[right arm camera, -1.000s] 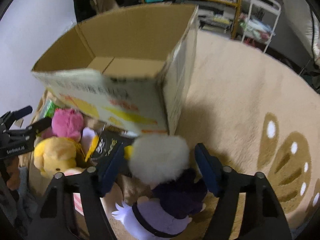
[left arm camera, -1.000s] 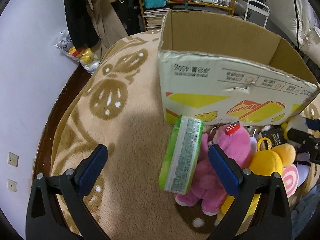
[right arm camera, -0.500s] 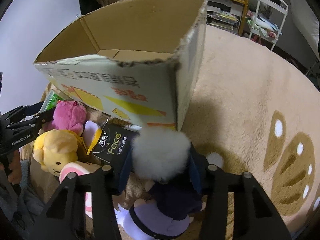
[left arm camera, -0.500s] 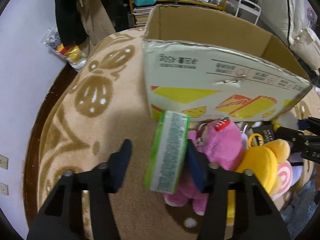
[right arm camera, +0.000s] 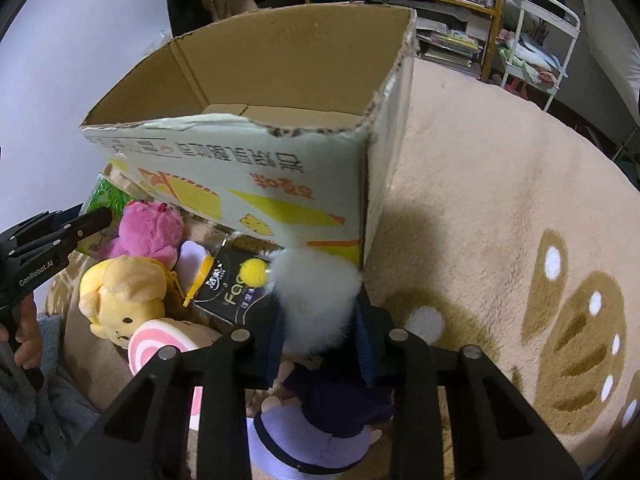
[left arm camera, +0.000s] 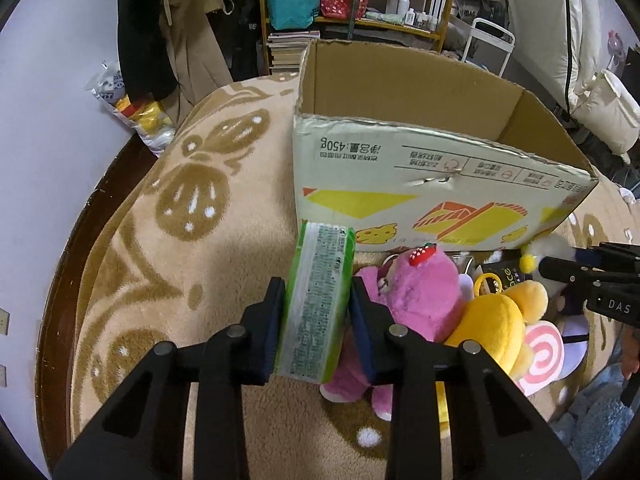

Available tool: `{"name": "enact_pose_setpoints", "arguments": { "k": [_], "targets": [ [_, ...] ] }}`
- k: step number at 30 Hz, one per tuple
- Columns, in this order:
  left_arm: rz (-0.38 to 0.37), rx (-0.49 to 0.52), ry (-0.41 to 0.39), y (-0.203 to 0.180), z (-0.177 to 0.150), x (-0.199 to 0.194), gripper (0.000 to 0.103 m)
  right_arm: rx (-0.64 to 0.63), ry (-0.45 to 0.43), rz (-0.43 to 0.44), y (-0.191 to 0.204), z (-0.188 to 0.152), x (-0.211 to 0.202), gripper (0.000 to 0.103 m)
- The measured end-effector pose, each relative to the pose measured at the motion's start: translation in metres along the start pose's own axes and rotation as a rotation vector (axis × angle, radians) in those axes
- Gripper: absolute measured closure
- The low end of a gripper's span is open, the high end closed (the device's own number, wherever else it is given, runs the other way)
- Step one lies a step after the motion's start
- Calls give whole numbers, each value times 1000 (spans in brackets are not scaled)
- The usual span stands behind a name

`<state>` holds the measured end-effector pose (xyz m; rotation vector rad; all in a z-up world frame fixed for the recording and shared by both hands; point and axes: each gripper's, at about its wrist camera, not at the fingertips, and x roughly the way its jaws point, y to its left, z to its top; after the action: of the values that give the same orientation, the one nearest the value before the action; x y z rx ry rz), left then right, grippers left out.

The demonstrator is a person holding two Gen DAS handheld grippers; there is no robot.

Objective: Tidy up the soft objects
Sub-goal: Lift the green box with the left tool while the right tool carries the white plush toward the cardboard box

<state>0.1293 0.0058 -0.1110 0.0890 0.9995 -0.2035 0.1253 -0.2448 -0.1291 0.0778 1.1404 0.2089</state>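
1. The left gripper (left arm camera: 318, 316) had just been closing, and its blue pads pinched a green tissue pack (left arm camera: 316, 300) from both sides; the pack stood on edge on the beige rug (left arm camera: 224, 264), its far end close to the near left corner of the cardboard box (left arm camera: 420, 184).
2. The right gripper (right arm camera: 318, 336) had also just been closing, and its pads squeezed the white fluffy head of a plush doll (right arm camera: 316, 300) in dark clothes, which lay just in front of the box's near right corner.
3. The box stood open-topped on the rug, with its printed side facing the toys; nothing could be seen inside it from either view.
4. Between the two grippers a heap of soft things lay against the box's near wall: a pink plush bear (left arm camera: 412, 296) touching the tissue pack's right side, a yellow plush toy (left arm camera: 500, 316) to the right of it, and a pink-and-white swirl cushion (left arm camera: 540, 356) nearer still.
5. A black packet (right arm camera: 230, 292) lay flat under the box's edge, just left of the doll's head.
6. Shelves (left arm camera: 360, 12) of bottles and bags stood beyond the far side of the rug.
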Motion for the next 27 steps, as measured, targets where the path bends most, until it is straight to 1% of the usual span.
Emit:
{"name": "enact_pose_setpoints", "arguments": {
  "k": [2, 6, 8, 12, 18, 23, 27],
  "targets": [
    [6, 1, -3, 1, -2, -3, 72, -7, -13, -4, 3, -1, -4, 71],
    [25, -5, -15, 3, -7, -12, 72, 3, -61, 19, 6, -1, -17, 71],
    [41, -3, -31, 4, -8, -18, 72, 5, -78, 25, 7, -2, -23, 71],
    [46, -11, -61, 6, -10, -31, 72, 5, -114, 21, 13, -5, -35, 71],
    [68, 12, -120, 3, -14, -55, 72, 26, -176, 28, 12, -8, -59, 71],
    [75, 29, -173, -2, -18, -75, 72, 37, -272, 9, 11, -12, -86, 71],
    [93, 61, -228, -10, -24, -93, 72, 50, -350, 8, 12, -12, -107, 71]
  ]
}}
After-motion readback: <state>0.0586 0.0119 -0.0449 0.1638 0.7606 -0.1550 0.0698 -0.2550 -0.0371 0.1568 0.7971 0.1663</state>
